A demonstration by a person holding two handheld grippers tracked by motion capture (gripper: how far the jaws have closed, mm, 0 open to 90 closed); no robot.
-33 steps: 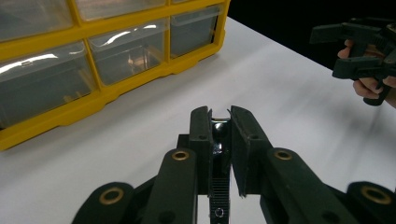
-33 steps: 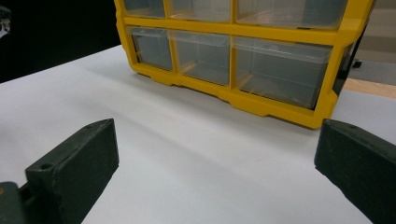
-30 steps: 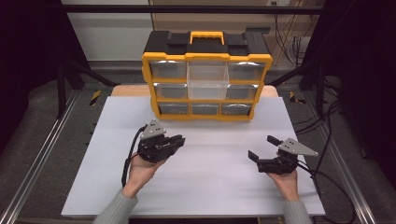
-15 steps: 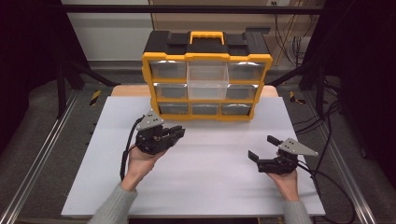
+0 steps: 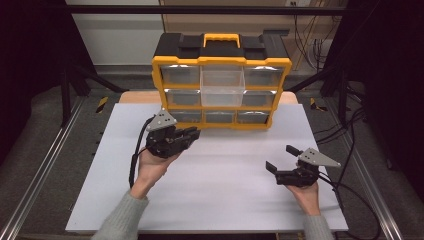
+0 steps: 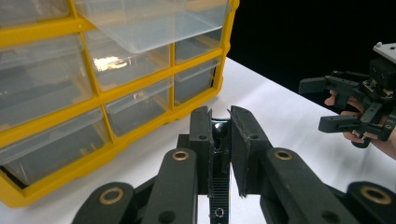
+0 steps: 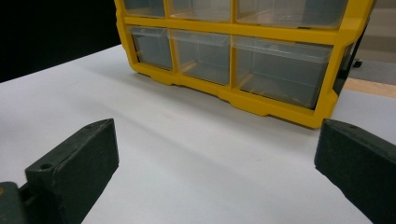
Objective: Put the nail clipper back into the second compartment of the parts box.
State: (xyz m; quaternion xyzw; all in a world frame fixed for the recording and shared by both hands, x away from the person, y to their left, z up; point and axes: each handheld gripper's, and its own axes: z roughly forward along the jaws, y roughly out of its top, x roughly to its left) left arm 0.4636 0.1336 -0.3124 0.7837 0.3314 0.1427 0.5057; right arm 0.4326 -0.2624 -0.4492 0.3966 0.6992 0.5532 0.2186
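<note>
1. Since a second ago, my left gripper (image 5: 192, 134) has travelled forward across the table toward the drawer cabinet (image 5: 221, 82); my right gripper (image 5: 281, 159) has stayed where it was near the table's right side.
2. I see the left gripper's jaws drawn nearly together with nothing between them, only a thin gap over the toothed rack in the left gripper view (image 6: 219, 128). Their tips sit just short of the cabinet's bottom-left drawer (image 5: 178, 116).
3. My right gripper's jaws stand wide apart and empty, well back from the cabinet, their flat matte black pads framing the right gripper view (image 7: 217, 158).
4. I can read no brand, label or writing on the cabinet or the grippers.
5. The cabinet stands upright at the far edge of the white table (image 5: 225, 200): a yellow plastic frame, a black top with a yellow carry handle (image 5: 221, 38), and rows of clear, glossy, box-shaped drawers.
6. One clear drawer in the middle column (image 5: 222, 80) juts out ahead of its neighbours.
7. Each gripper carries a grey three-cornered plate and a trailing black cable.
</note>
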